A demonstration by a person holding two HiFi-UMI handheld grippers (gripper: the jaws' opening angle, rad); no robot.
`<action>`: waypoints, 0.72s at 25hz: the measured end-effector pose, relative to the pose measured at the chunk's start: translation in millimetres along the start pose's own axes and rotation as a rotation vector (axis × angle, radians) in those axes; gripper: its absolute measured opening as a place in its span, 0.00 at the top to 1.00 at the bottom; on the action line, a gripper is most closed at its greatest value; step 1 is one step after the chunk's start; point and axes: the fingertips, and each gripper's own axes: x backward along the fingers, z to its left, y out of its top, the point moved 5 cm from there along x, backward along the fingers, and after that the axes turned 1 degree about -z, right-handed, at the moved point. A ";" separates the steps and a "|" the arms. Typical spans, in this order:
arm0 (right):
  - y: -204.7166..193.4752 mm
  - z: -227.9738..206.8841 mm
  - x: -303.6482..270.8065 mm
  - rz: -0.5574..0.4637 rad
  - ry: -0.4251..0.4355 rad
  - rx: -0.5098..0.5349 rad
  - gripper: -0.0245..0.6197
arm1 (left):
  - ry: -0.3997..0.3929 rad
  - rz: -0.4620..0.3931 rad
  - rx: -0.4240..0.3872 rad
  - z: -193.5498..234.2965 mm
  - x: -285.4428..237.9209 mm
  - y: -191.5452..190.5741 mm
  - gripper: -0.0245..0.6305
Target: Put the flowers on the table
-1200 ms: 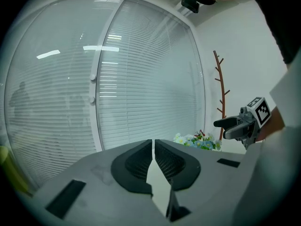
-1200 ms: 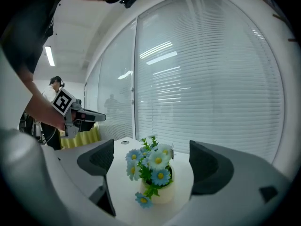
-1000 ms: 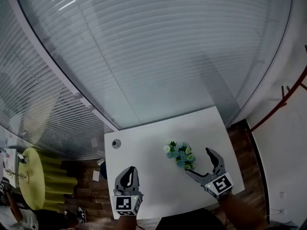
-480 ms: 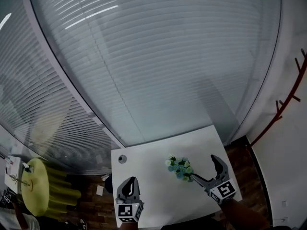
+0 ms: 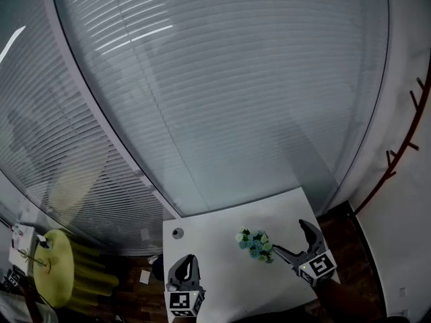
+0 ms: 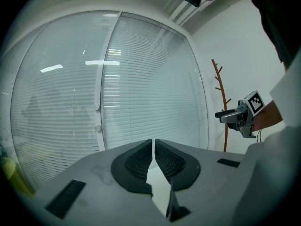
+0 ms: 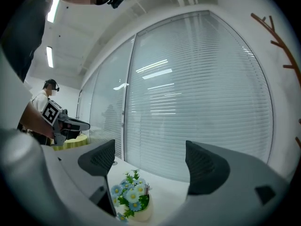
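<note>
A small white pot of blue and white flowers (image 5: 254, 243) stands on the white table (image 5: 222, 261), right of its middle. In the right gripper view the flowers (image 7: 130, 199) sit low, below and ahead of the jaws, touching neither. My right gripper (image 5: 289, 238) (image 7: 150, 160) is open and empty, just right of the pot. Near the table's front left edge is my left gripper (image 5: 188, 258), its jaws pressed together on nothing (image 6: 153, 144). The left gripper view shows no flowers, only the right gripper (image 6: 237, 118) held up at the right.
A glass wall with blinds (image 5: 222, 99) runs behind the table. A red-brown coat rack (image 5: 397, 153) stands at the right. A small round grey cap (image 5: 177, 233) sits at the table's back left. A yellow-green round table (image 5: 52, 268) is far left. A person (image 7: 47, 95) stands beyond.
The right gripper has risen and drawn back, so the flowers sit lower and smaller between its jaws. The left gripper has tilted up; the flowers left its view. The head camera tipped upward.
</note>
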 end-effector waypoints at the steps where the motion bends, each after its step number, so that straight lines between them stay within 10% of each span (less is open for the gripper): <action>1: 0.0 -0.1 1.3 0.003 0.002 -0.007 0.21 | 0.002 -0.005 -0.001 -0.9 2.2 2.9 0.93; 9: 8.1 4.1 2.0 -0.034 0.016 0.005 0.29 | 0.035 -0.022 0.003 5.0 13.0 8.3 0.93; 13: 9.6 4.5 7.7 -0.036 -0.038 0.053 0.70 | 0.049 -0.023 0.011 4.7 20.0 5.4 0.93; 18: 6.1 6.2 10.6 -0.029 -0.028 0.039 0.77 | 0.061 -0.019 0.020 4.9 25.4 1.9 0.93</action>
